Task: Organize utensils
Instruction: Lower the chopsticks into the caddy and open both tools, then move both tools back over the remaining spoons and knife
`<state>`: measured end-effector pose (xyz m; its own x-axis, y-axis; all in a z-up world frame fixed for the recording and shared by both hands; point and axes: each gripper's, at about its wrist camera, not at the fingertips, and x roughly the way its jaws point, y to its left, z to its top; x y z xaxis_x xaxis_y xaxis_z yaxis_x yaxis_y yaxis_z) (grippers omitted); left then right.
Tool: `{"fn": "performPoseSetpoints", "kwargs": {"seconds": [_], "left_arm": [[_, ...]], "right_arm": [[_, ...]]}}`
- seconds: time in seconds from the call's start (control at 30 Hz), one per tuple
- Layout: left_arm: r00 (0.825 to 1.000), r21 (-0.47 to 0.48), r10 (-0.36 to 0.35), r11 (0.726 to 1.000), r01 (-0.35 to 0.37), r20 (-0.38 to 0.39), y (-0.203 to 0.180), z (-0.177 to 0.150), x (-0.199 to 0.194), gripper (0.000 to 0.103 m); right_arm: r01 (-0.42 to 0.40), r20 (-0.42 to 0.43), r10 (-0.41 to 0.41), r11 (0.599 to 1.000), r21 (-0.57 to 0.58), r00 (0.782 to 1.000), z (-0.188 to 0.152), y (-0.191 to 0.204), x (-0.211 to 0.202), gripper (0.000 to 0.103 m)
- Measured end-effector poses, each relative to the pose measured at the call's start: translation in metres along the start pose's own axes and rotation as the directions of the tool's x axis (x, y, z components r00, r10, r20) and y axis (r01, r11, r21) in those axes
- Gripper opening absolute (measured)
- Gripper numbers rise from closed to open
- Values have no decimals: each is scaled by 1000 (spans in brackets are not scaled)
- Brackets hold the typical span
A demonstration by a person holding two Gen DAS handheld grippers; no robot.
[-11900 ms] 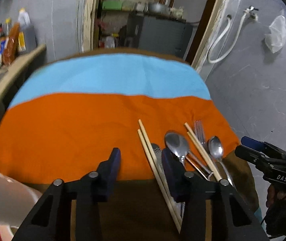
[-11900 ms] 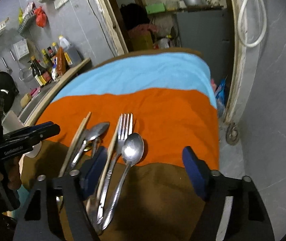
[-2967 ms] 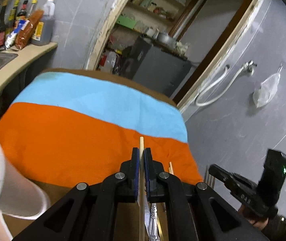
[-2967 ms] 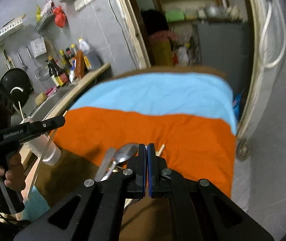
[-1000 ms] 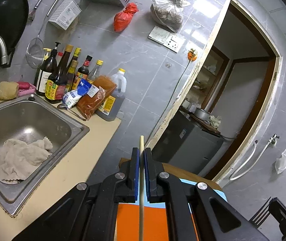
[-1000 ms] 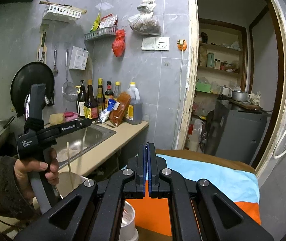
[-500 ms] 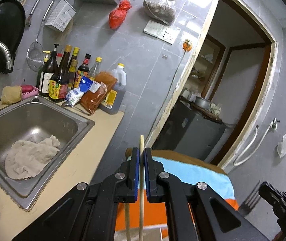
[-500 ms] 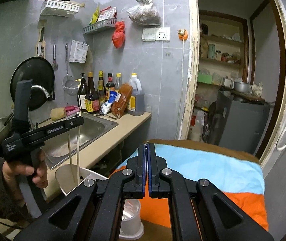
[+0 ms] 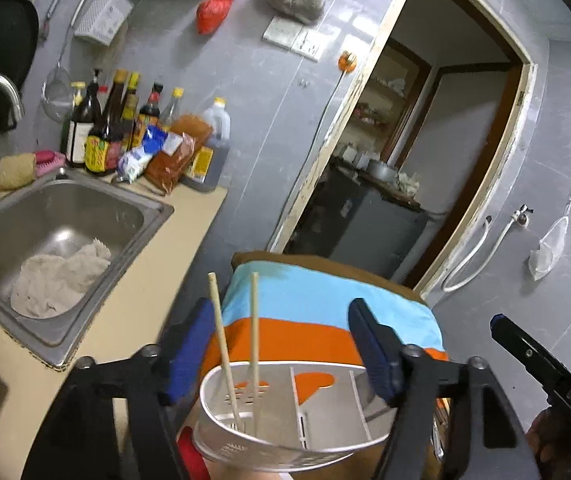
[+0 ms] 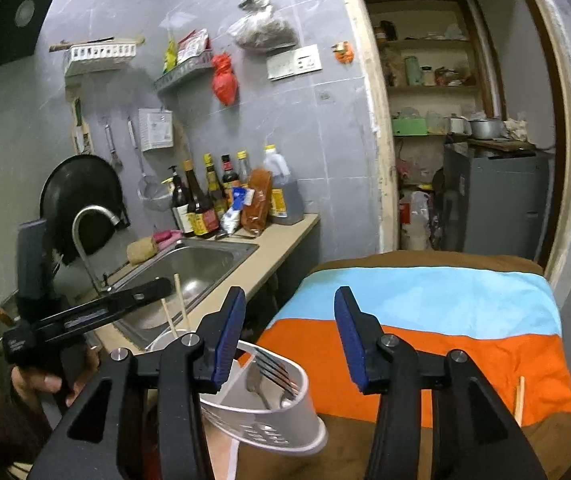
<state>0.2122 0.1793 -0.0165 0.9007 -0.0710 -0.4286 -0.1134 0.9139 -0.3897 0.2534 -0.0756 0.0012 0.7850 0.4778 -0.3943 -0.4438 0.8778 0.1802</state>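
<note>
My left claw [image 9: 281, 344] has just been opening and its blue pads [image 9: 187, 346] now stand wide apart, nothing pressed between them. Just below sits the white caddy [image 9: 285, 436], and two chopsticks [image 9: 254, 344] stand in its left compartment, leaning a little, loose from the pads. The middle and right compartments look bare from this side.

Over to the right wrist view: my right claw [image 10: 289, 340] has just been opening too, jaws about half apart with only air between them. Below its left finger, the fork [image 10: 271, 370] stands tines-up in the near end of the caddy [image 10: 285, 424], with what looks like a spoon [image 10: 255, 390] beside it. The chopsticks [image 10: 181, 304] poke up at the far end, right by the tip of the left claw [image 10: 153, 290], which a hand [image 10: 41, 382] holds by its handle.

The caddy rests at the brown edge of the cloth-covered tabletop [image 10: 425, 348], orange and blue stripes beyond. One more chopstick [image 10: 519, 398] lies at the right on the orange.

Farther left is the sink [image 9: 45, 224] with a rag [image 9: 59, 276] in it, then bottles [image 10: 213, 196] against the grey wall.
</note>
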Motion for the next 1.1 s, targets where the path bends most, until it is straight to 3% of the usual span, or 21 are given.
{"fn": "performPoseSetpoints", "kwargs": {"seconds": [0.07,0.13,0.23,0.37,0.43,0.67,1.1], "left_arm": [[1000,29,17,999,-17,3,-9,0,-6,79],[999,62,36,997,-37,26,-21,0,-13,86],[996,86,61,994,-66,59,-36,1,-21,99],[992,103,86,990,-95,90,-57,-1,-26,102],[990,116,98,987,-110,102,-69,-4,-27,102],[981,182,113,973,-141,158,-116,-23,-26,102],[993,302,48,950,-78,106,-206,-73,3,102]], "right_arm": [[27,24,-28,1000,6,999,0,-5,-9,46],[61,66,-62,998,10,996,0,-11,-21,62],[105,104,-105,994,6,989,4,-19,-37,71],[159,136,-158,987,5,978,4,-33,-57,81],[193,138,-192,981,5,972,2,-43,-67,91],[292,140,-290,956,7,947,-4,-77,-96,97],[386,86,-387,922,35,918,-24,-162,-123,97]]}}
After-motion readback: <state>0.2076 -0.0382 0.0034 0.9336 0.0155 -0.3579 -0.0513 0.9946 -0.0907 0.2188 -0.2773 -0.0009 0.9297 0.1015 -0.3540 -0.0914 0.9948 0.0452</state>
